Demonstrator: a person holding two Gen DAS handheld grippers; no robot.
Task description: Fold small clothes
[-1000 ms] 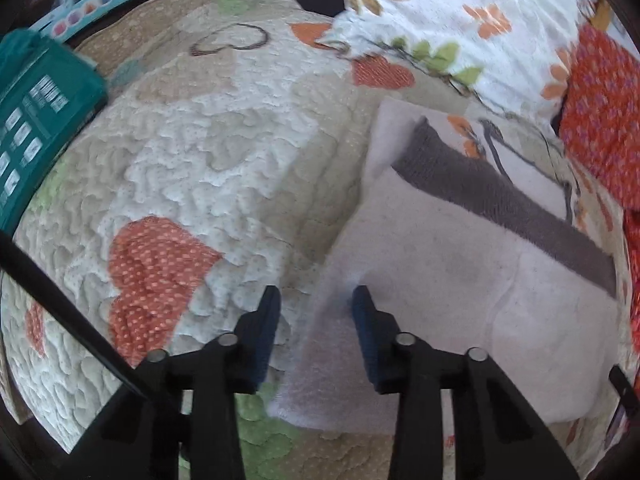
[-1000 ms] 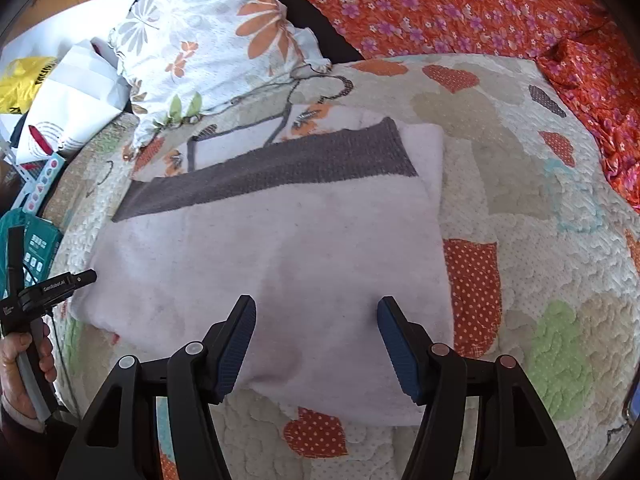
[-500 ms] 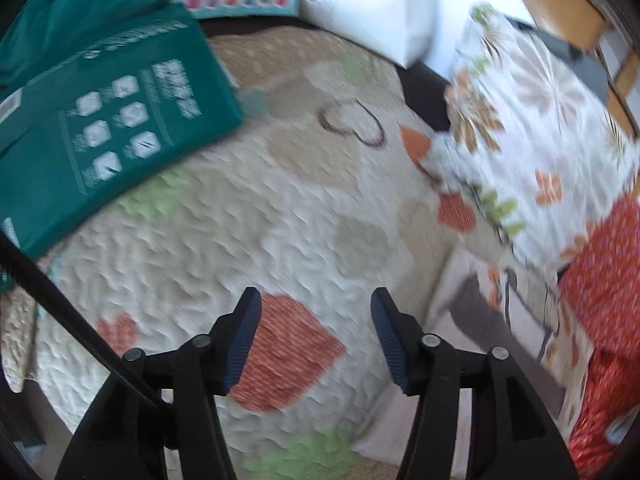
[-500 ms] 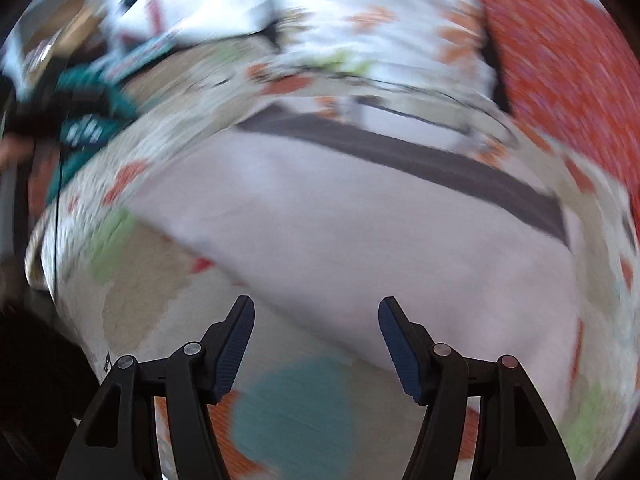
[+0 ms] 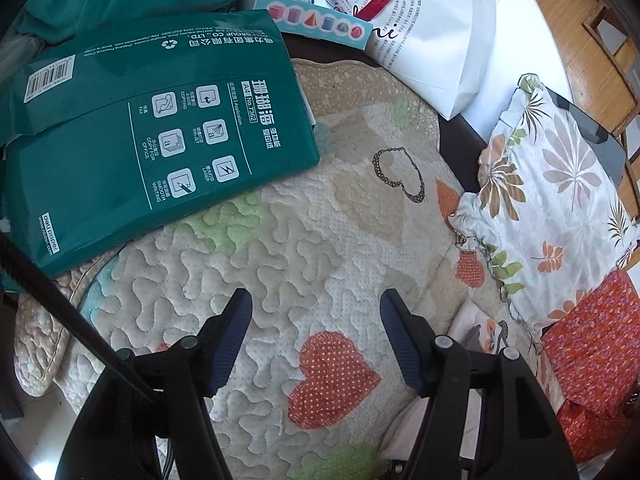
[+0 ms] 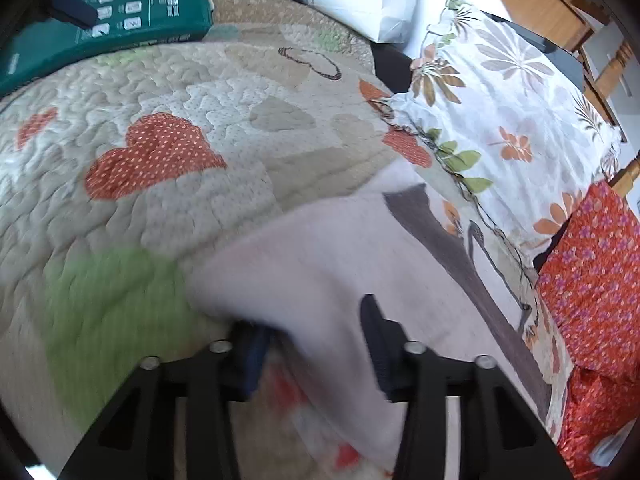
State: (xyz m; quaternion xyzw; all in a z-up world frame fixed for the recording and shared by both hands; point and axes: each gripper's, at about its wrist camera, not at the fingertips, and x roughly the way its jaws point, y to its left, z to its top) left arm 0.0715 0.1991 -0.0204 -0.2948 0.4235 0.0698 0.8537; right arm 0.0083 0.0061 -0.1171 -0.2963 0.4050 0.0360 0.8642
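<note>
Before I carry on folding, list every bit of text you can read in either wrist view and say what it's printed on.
Green copy paper pack, upside down in the left wrist view:
"A4 No.7362"
"COPY FOR OFFICE"
"LASER"
"SMOOTH WRITING"
"GROUP CO., LTD"
"delipaper"
Its Chinese characters, web address, remaining captions and barcode digits are too small to read.
White paper bag: curved rings of tiny print, unreadable.
Right wrist view: the pack's labels are blurred and nothing can be read.

We see a cream quilt with orange dotted hearts; beside it a dark green paper pack, a white leaf-printed pillow and a pale pink, grey-banded garment.
</note>
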